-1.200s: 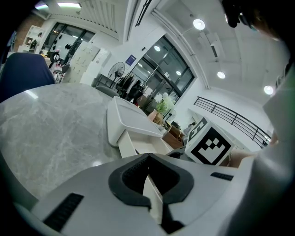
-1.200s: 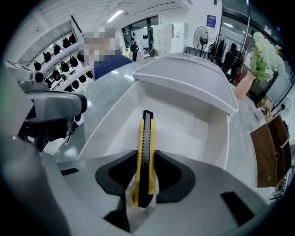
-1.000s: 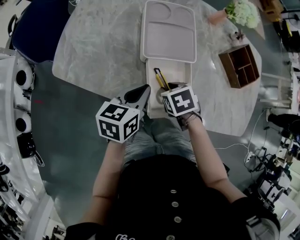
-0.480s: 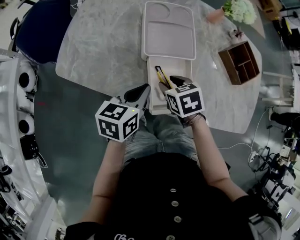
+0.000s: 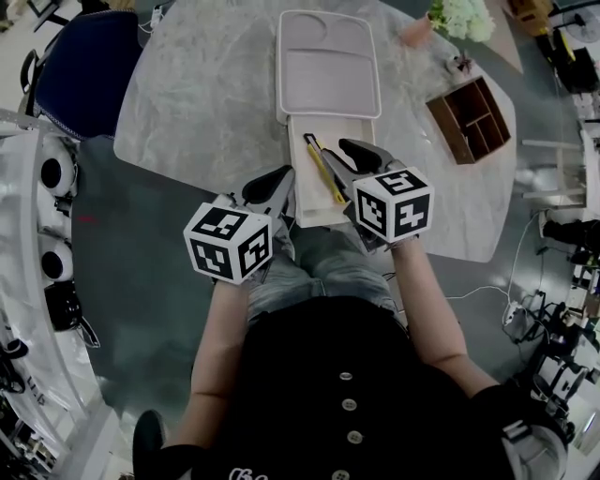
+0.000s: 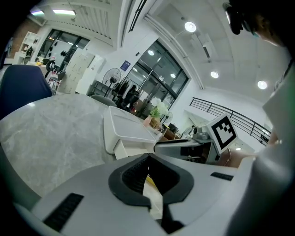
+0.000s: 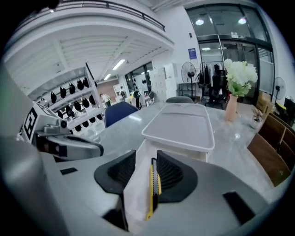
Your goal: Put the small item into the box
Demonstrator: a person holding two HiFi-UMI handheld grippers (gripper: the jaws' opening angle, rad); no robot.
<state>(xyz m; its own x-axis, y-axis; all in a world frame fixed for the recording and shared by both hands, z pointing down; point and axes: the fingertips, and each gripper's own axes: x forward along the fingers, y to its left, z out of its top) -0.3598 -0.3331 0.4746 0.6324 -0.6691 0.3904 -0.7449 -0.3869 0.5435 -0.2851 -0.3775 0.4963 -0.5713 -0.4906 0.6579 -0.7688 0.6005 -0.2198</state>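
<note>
A yellow and black utility knife [image 5: 323, 169] lies lengthwise in the open white box [image 5: 298, 192] at the table's near edge. The box's lid [image 5: 328, 66] rests just beyond it. My right gripper [image 5: 359, 157] hovers at the box's near right corner. Its jaws are closing, and the pads do not touch the knife [image 7: 152, 193], which lies below the gap between them. My left gripper [image 5: 277, 180] sits at the box's near left corner with its tips together and nothing held. In the right gripper view, the left gripper [image 7: 69, 143] shows as a closed beak.
A brown wooden organiser [image 5: 472, 114] stands at the table's right side, with a vase of white flowers [image 5: 459, 17] behind it. A blue chair [image 5: 80, 66] stands off the table's far left. The person's legs are right under the near table edge.
My right gripper has drawn back toward the person and to the right, away from the knife, which stays in the box. The left gripper has barely moved.
</note>
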